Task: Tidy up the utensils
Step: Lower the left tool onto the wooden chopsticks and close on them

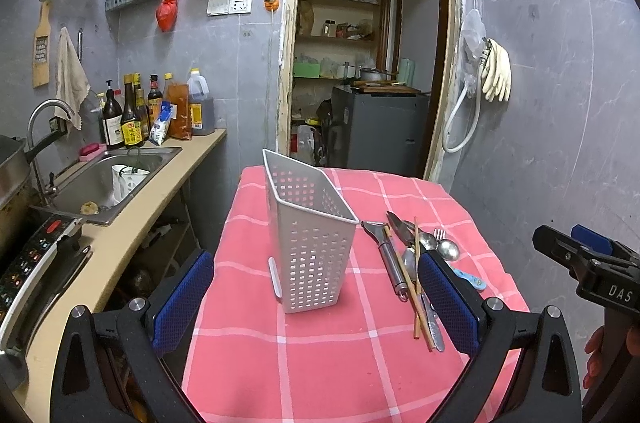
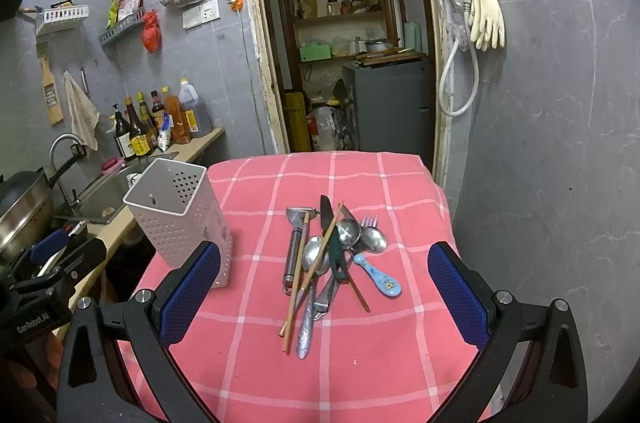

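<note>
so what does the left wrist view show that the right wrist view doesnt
Only the left wrist view shows the left gripper open around the front of the white utensil holder, and the induction cooker panel on the counter.

Only the right wrist view shows the right gripper open over the whole utensil pile: peeler, chopsticks, green-handled knife, blue spoon. The holder's inside looks empty here.

Both show the pink checked cloth, the holder, the pile, the sink and the doorway.
</note>
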